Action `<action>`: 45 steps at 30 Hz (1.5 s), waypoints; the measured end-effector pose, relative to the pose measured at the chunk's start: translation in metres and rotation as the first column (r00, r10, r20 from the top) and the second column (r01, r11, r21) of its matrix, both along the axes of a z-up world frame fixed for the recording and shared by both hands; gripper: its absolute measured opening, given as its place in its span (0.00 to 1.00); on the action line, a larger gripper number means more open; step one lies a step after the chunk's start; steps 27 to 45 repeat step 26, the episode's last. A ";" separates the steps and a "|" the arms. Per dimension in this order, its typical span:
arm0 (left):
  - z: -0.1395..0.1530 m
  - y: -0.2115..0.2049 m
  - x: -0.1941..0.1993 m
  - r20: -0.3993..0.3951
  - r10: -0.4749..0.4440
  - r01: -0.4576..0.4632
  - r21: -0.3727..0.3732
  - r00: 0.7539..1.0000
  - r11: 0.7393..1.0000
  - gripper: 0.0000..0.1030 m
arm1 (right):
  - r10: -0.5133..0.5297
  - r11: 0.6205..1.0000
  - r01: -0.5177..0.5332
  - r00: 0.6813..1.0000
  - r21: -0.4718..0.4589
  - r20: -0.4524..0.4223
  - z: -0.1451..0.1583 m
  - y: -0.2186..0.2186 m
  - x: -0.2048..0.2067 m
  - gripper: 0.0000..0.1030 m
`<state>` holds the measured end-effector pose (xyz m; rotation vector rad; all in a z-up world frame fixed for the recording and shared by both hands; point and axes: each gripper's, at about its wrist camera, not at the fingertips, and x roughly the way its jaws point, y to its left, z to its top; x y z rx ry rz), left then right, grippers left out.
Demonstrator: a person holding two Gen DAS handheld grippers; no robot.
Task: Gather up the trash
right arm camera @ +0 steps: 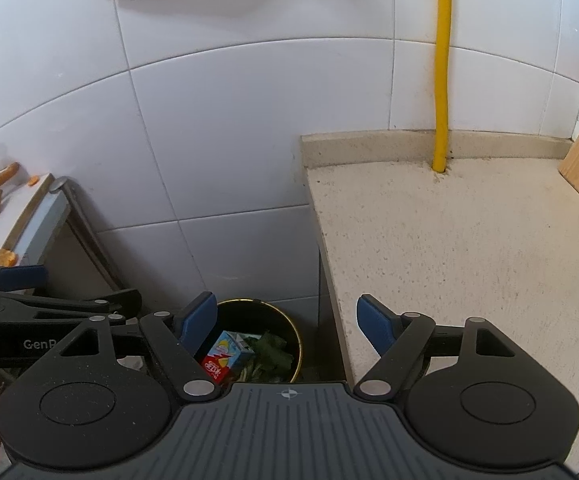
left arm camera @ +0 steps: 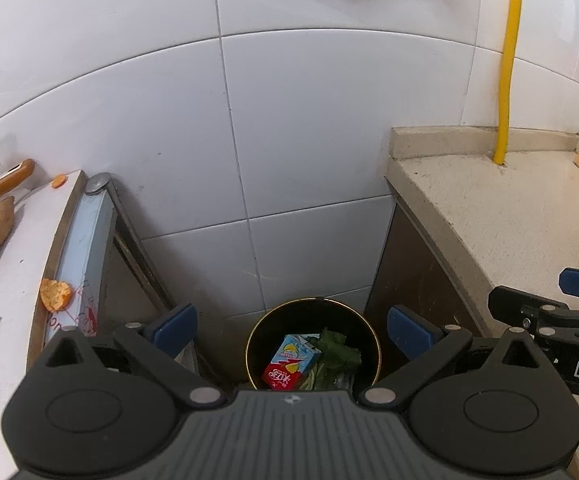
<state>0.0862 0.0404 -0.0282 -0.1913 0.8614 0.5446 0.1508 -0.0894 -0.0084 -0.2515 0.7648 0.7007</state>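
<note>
- Trash lies inside a round black bin with a thin gold rim (left arm camera: 373, 344), standing on the floor against the white tiled wall, between a white-topped table (left arm camera: 13, 240) and a speckled beige stone counter (left arm camera: 501, 216).
- Inside the bin, a red and light-blue drink carton (left arm camera: 289, 364) lies on its side beside wilted green leaves (left arm camera: 335, 350).
- From the left wrist view, the carton's long axis runs from lower left to upper right, its light-blue end towards the wall and its red end nearest the camera.
- The left gripper (left arm camera: 291, 326) hangs above the bin, its blue-padded fingers (left arm camera: 175, 322) spread wide with nothing between them; the carton shows just below the gap.
- The right gripper (right arm camera: 287, 320) also stands wide apart and empty, over the bin's right edge and the counter's corner; the carton sits below its left pad.
- A crumpled orange peel scrap (left arm camera: 55, 294) rests at the table's near edge, well apart from both grippers; it may be citrus, though the view is too distorted to be sure.
</note>
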 end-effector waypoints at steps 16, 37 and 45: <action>0.009 -0.010 -0.013 0.021 0.016 -0.016 0.021 1.000 1.000 0.95 | 0.019 1.000 -0.019 1.000 0.013 0.023 0.007 -0.010 -0.013 0.80; 0.011 -0.011 -0.016 0.025 0.013 -0.014 0.028 1.000 1.000 0.95 | 0.021 1.000 -0.021 0.999 0.013 0.033 0.010 -0.011 -0.017 0.81; 0.011 -0.011 -0.016 0.025 0.013 -0.014 0.028 1.000 1.000 0.95 | 0.021 1.000 -0.021 0.999 0.013 0.033 0.010 -0.011 -0.017 0.81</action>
